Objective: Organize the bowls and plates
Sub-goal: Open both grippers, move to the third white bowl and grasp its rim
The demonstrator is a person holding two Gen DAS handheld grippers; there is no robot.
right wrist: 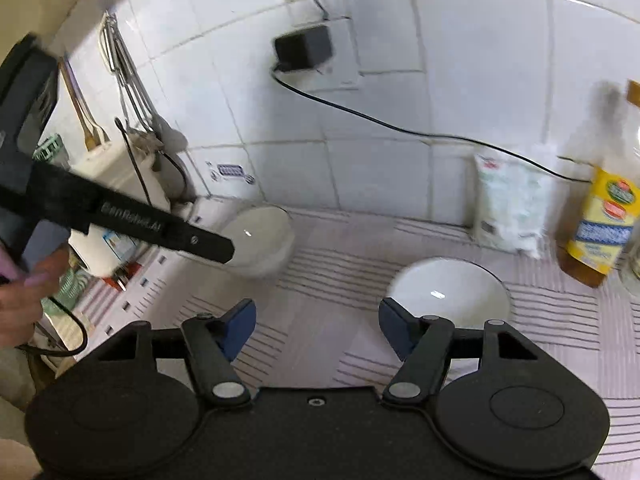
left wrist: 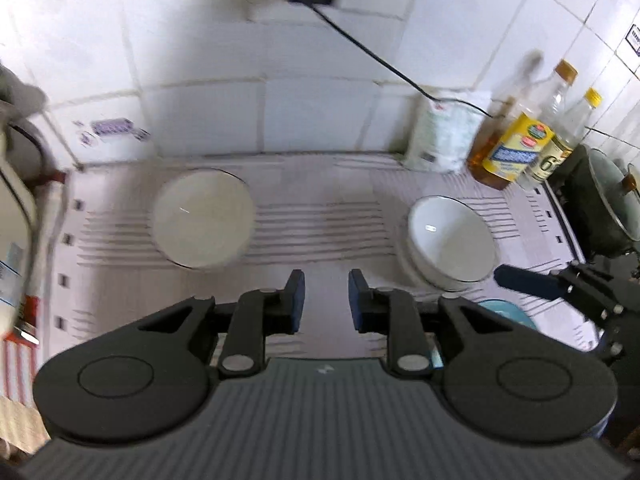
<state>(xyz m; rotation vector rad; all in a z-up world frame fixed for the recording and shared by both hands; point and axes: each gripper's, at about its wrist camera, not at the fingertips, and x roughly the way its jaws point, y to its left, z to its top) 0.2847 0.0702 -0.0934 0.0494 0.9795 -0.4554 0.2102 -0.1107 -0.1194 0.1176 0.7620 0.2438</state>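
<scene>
Two white bowls sit upright on a striped mat (left wrist: 320, 216). In the left wrist view, one bowl (left wrist: 204, 218) lies ahead and to the left, and a dark-rimmed bowl (left wrist: 450, 240) lies ahead and to the right. My left gripper (left wrist: 326, 300) hovers between them, open by a narrow gap with nothing in it. A teal dish (left wrist: 508, 312) peeks out beneath its right side. In the right wrist view, my right gripper (right wrist: 318, 328) stands wide open and empty above the mat, just left of the rimmed bowl (right wrist: 448, 292). The other bowl (right wrist: 264, 240) is partly hidden by the left gripper's finger (right wrist: 192, 240).
Oil and vinegar bottles (left wrist: 516, 148) and a white bag (left wrist: 440, 136) stand at the back right against the tiled wall. A pot with a glass lid (left wrist: 608, 200) sits at the far right. A black adapter (right wrist: 304, 48) and its cable hang on the wall. A utensil holder (right wrist: 120, 184) stands at the left.
</scene>
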